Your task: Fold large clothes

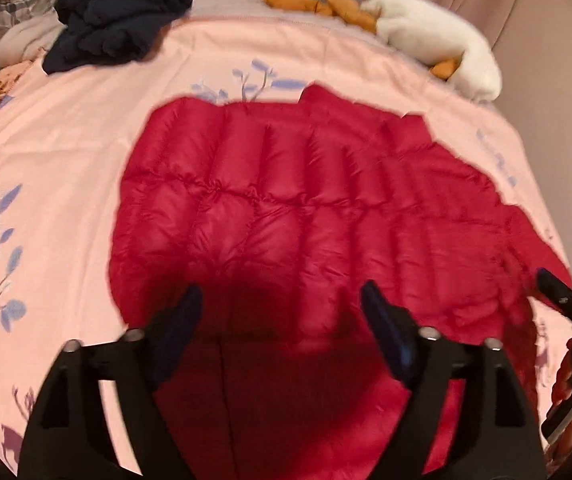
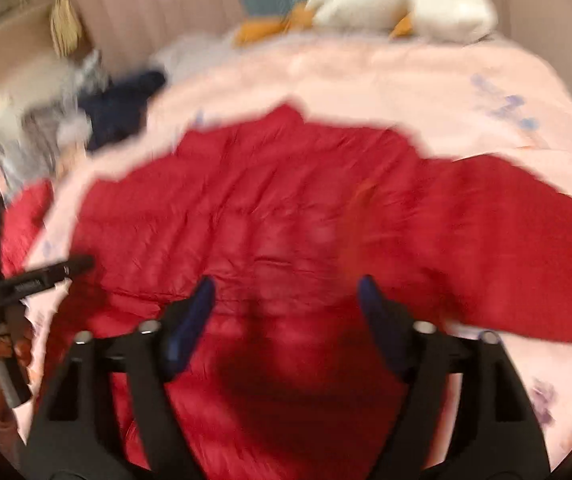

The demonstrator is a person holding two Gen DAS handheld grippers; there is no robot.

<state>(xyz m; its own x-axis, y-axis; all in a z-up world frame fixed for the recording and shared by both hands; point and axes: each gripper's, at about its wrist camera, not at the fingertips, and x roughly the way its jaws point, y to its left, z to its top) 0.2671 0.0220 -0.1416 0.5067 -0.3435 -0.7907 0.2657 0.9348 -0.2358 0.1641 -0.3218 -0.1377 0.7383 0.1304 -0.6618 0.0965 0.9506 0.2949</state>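
Pink floral bedspread [image 1: 66,168] covers the bed; red quilted jacket [image 1: 286,200] lies spread flat on it. Left gripper [image 1: 282,300] hovers over the jacket's near edge, jaws wide apart, nothing between them. Right gripper [image 2: 286,292] likewise gaping and empty (view blurred). Navy garment [image 1: 118,20] and white plush toy [image 1: 437,36] sit at the far side.

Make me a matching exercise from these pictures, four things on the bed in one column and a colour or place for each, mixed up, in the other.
Things:
1. puffer jacket
2. bundled sweater
3. plush toy
4. bedcover

Descriptions:
A. white with orange parts, at the far right of the bed
B. pink with blue leaf prints
C. red, spread flat under both open grippers
D. dark navy, bunched at the far left

Pairs: 1-C, 2-D, 3-A, 4-B
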